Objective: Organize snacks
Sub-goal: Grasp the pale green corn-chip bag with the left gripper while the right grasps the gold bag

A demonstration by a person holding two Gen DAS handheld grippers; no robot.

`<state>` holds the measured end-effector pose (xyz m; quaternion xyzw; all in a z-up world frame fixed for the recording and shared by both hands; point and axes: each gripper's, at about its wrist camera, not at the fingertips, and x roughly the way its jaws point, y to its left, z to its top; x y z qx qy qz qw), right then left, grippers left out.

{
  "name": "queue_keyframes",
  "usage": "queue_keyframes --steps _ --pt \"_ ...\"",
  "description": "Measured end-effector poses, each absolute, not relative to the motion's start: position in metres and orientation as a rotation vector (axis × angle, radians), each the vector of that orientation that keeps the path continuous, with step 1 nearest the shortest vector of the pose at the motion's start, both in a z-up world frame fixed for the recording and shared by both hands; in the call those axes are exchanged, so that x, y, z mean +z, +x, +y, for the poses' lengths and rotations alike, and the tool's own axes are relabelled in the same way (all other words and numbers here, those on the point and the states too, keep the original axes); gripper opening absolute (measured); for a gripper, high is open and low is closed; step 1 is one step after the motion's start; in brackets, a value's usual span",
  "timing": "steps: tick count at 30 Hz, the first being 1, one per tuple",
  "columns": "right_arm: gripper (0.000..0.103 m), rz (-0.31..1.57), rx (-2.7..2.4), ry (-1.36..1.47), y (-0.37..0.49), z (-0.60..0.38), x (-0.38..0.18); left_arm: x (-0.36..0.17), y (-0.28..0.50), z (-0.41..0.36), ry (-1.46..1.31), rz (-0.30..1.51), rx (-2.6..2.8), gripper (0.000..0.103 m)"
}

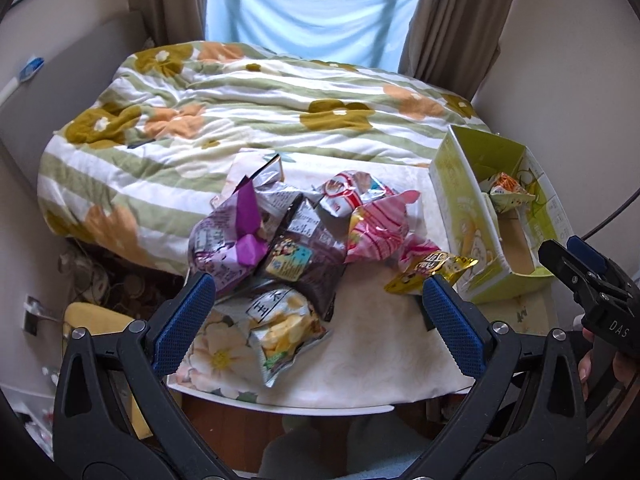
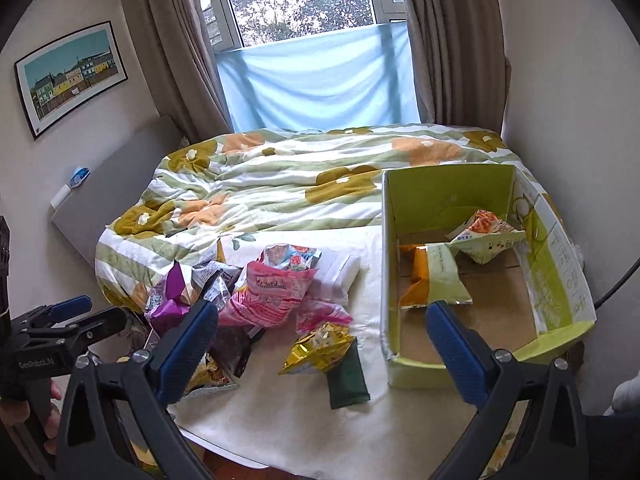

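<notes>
**Crinkled foil snack packets waiting beside a half-filled box**

Crinkled snack packets are lying in a loose heap (image 1: pixel 288 232) on a small counter (image 1: pixel 372 344) draped in a cream floral cloth, with a bed (image 1: pixel 224 96) under a flowered quilt just beyond it. A green cardboard box (image 2: pixel 560 280) is standing open at the counter's right side. Two packets are already resting inside it: an orange and pale green one (image 2: pixel 486 236) at the far end, and a green and orange one (image 2: pixel 436 280) nearer the left wall.

Both grippers are hovering over the near edge, carrying nothing. The left gripper (image 1: pixel 320 320) is gaping wide above the heap, roughly over a corn snack bag (image 1: pixel 280 324). The right gripper (image 2: pixel 320 344) is also spread wide, sitting between the heap and the box.

The sorting looks to be in its early part, between placements. A gold packet (image 2: pixel 320 348) and a dark green packet (image 2: pixel 348 376) are lying apart from the heap, nearest the box. The next move likely calls for lowering one gripper over such a loose packet, pinching a crimped edge, and carrying it rightwards into the box.
</notes>
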<state>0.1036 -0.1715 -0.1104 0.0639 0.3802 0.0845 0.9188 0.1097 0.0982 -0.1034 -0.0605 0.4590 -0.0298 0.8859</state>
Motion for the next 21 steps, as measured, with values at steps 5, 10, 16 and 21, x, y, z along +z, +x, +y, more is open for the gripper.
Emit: queue_keyframes --steps 5,10,16,21 --pt "0.103 0.789 0.167 0.093 0.096 -0.144 -0.137 -0.138 0.105 0.124 -0.208 0.998 -0.006 0.102" --pt "0.103 0.824 0.163 0.089 0.096 -0.129 -0.180 -0.184 0.114 0.128 -0.278 1.057 0.045 0.102" --pt "0.103 0.840 0.130 0.098 0.102 -0.123 -0.223 -0.233 0.132 0.116 -0.320 1.121 0.075 0.102" --pt "0.103 0.842 0.118 0.091 0.113 -0.121 -0.244 -0.260 0.143 0.114 -0.320 1.134 0.151 0.102"
